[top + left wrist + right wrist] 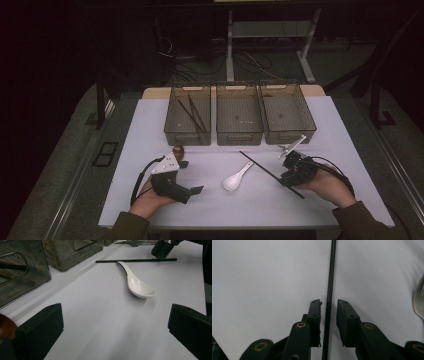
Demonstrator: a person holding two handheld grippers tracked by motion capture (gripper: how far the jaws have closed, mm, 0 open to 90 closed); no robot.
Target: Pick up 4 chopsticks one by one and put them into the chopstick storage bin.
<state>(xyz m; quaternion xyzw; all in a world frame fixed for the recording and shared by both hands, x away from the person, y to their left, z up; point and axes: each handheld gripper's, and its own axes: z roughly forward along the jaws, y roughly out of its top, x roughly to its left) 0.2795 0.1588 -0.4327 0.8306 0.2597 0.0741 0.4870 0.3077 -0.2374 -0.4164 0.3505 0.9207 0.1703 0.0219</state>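
A long black chopstick (pixel 265 169) lies slantwise on the white table right of centre. My right gripper (pixel 286 177) is lowered over its near part. In the right gripper view the chopstick (pixel 332 270) runs straight between the two jaws of the right gripper (pixel 329 305), with a thin gap on each side, so the pads do not press on it. A white ceramic spoon (pixel 237 177) rests left of the chopstick, bowl toward me. My left gripper (pixel 191 177) sits on the table at the left, jaws wide apart and empty, facing the spoon (pixel 137 283).
Three clear bins (pixel 239 134) stand in a row at the back; the left one holds two dark chopsticks (pixel 192 114). A brown rounded object (pixel 178 150) lies by the left gripper. A metal utensil (pixel 291 145) lies just beyond the right gripper.
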